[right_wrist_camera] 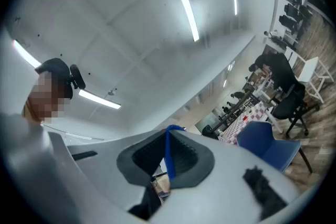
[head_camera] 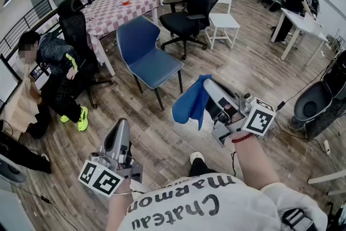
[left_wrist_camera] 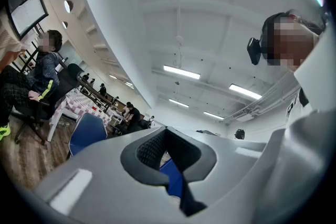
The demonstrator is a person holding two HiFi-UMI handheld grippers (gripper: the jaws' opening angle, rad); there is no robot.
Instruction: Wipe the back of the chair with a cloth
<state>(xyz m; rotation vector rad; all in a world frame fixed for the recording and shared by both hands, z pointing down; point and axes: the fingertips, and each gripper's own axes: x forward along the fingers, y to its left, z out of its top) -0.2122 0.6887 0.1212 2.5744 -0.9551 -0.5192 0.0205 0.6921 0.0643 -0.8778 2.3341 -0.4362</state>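
The blue cloth (head_camera: 192,103) is clamped in the closed right gripper (head_camera: 210,88) and left hanging free, presumably so a loose fold is ready for wiping. The left gripper (head_camera: 122,127) is held closed on nothing, kept aside. The blue chair (head_camera: 146,54) is seen on the wooden floor near the checked table's (head_camera: 116,8) corner, well apart from the cloth, its back not yet reached.

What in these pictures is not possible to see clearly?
- Rear of the blue chair: head view, its own backrest hides it.
- Most of the cloth: right gripper view, the shut jaws cover all but one edge.
- Red thing on the checkered table: head view, too small to name.
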